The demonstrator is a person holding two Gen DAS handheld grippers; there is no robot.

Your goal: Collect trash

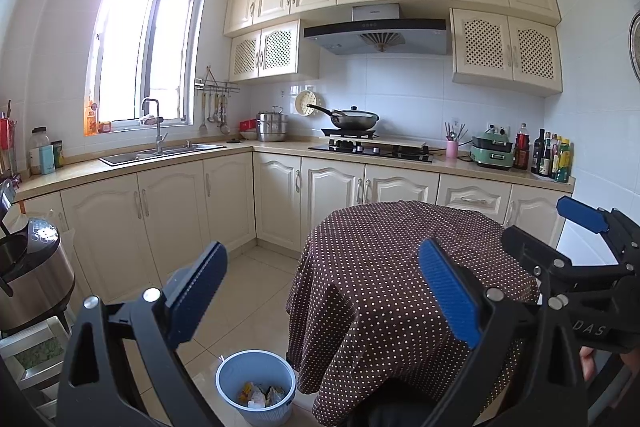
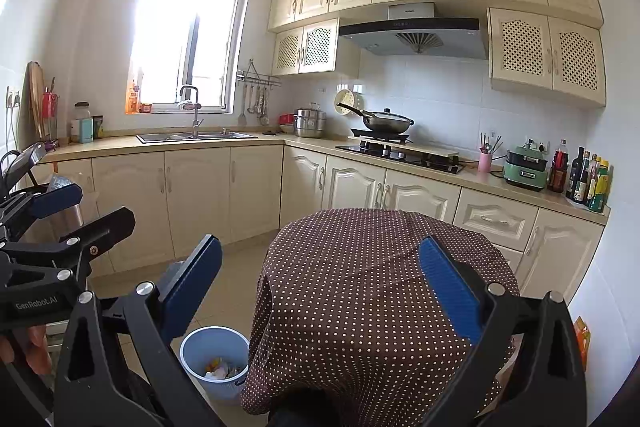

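Beside the desk's point(image 1: 400, 259) left edge, on the floor: one blue bin point(image 1: 256, 385) holding crumpled trash point(image 1: 260, 395), below-left of both grippers, left gripper point(image 1: 324, 291) nearer; right gripper point(image 2: 320, 291) alongside; all jaws spread, empty; cloth top bare.

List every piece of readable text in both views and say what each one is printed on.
"GenRobot.AI": on the body of the left gripper, seen in the right wrist view.
"DAS": partial lettering on the body of the right gripper, cut off at the left wrist view's edge.
Range hood: a small brand mark, too small to read.
Bottles at the counter's right end: labels too blurred to read.
Trash bin: no text visible.
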